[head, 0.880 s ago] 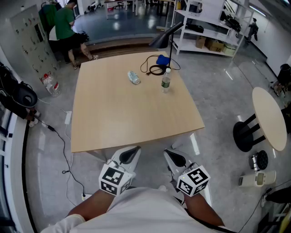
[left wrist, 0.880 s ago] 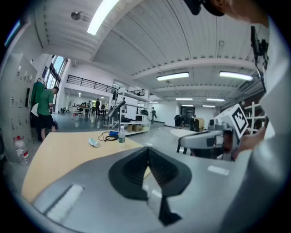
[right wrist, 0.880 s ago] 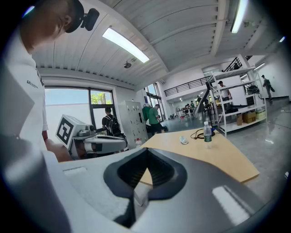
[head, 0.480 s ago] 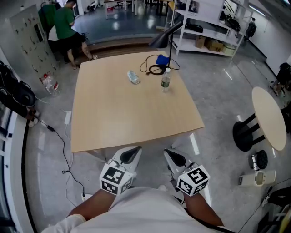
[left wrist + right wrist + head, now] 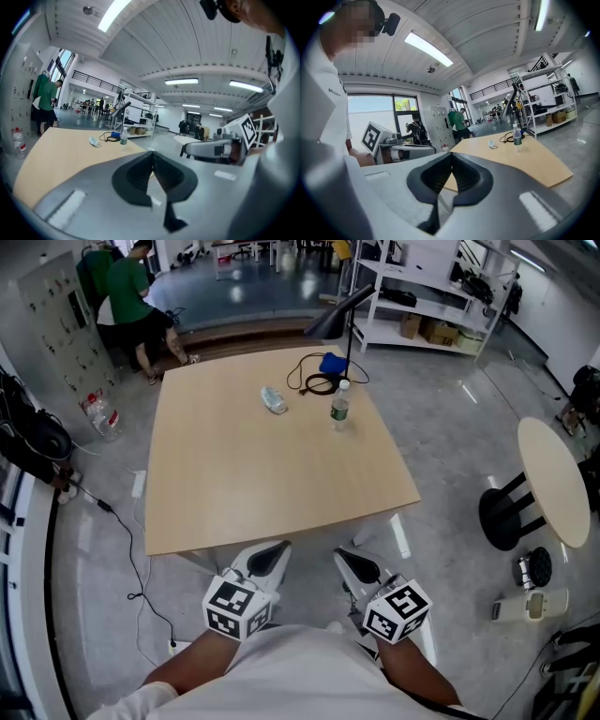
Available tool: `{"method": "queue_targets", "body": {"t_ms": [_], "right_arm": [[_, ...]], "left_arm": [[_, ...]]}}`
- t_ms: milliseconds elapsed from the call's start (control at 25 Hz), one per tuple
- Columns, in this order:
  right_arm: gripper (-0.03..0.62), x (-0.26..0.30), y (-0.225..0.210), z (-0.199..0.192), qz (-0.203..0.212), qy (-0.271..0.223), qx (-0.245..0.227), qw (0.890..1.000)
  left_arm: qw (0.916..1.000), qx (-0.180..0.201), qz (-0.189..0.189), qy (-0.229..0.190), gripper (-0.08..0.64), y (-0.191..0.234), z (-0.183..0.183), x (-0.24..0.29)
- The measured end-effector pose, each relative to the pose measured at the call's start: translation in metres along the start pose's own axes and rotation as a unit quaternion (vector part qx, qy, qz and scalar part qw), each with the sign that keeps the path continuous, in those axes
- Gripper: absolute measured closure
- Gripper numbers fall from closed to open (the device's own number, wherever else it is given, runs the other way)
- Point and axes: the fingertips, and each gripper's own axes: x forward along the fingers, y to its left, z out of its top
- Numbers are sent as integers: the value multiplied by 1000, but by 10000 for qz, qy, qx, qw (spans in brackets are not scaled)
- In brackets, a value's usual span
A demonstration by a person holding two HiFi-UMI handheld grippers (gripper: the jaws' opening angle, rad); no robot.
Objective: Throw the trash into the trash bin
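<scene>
A crushed clear plastic bottle (image 5: 273, 399) lies at the far side of the wooden table (image 5: 262, 484). An upright water bottle (image 5: 339, 407) with a green label stands to its right. Both also show far ahead in the gripper views: the crushed bottle (image 5: 94, 141) (image 5: 492, 145) and the upright bottle (image 5: 123, 138) (image 5: 516, 134). My left gripper (image 5: 272, 559) and right gripper (image 5: 356, 566) hang side by side just short of the table's near edge, close to my body. Each is shut with nothing between its fingers. No trash bin shows in any view.
A black cable and a blue object (image 5: 323, 376) lie behind the bottles, beside a black desk lamp (image 5: 339, 315). A round table (image 5: 553, 482) stands at the right, white shelves (image 5: 422, 296) behind. A person in green (image 5: 127, 296) crouches far left. Cables (image 5: 122, 521) cross the floor.
</scene>
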Motion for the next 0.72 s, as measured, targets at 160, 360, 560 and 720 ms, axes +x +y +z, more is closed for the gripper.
{"method": "queue_targets", "body": {"t_ms": [160, 360, 560, 720], "right_arm": [[589, 1, -2, -4, 15, 23, 132, 9999], [591, 3, 1, -3, 51, 39, 123, 9999], [591, 7, 2, -3, 45, 67, 129, 9999], [591, 10, 4, -3, 67, 65, 125, 9999]], "left_arm": [[10000, -4, -5, 0, 554, 1, -2, 0], [10000, -94, -27, -6, 554, 3, -1, 0], [10000, -46, -38, 16, 554, 6, 0, -3], [10000, -59, -48, 13, 554, 8, 0, -4]]}}
